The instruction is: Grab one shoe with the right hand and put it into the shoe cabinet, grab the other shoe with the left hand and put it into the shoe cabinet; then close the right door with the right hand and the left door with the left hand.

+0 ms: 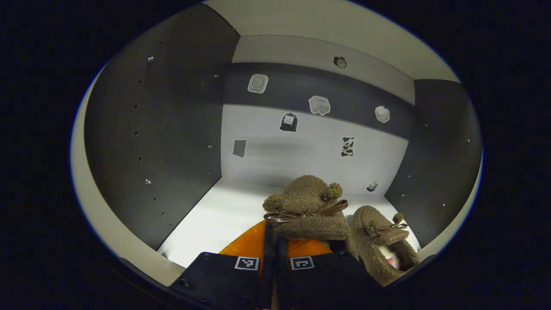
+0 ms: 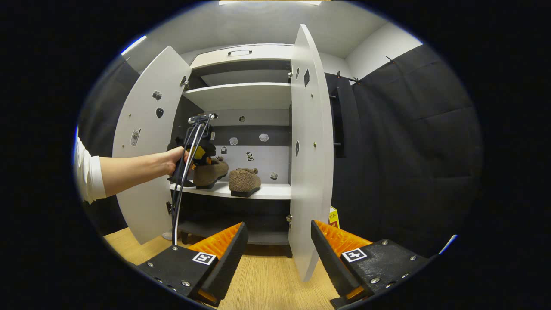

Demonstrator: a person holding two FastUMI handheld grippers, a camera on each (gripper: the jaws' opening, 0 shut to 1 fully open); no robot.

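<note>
Left gripper sits inside the cabinet, its fingers drawn close together and clamped on the heel of a fuzzy brown shoe. That shoe has a ribbon bow across the top and pompoms at the sides. It sits low over the white shelf; whether the sole touches the shelf cannot be told from the left gripper view. In the right gripper view the same shoe appears at shelf level at the left of the compartment, with a hand and white sleeve reaching in behind the left gripper.

The second shoe rests on the shelf just beside the first, on the right, toe pointing to the back wall. In the right gripper view it stands flat near the shelf's middle, apart from the held shoe.

Small stickers dot the back wall of the compartment.

Right gripper is outside the cabinet, above the wooden floor, its fingers spread wide and holding nothing. Both doors stand open: the left door swung out to the left, the right door edge-on ahead of the right gripper, its lower end showing between the fingers. A yellow box sits on the floor behind the right door.
</note>
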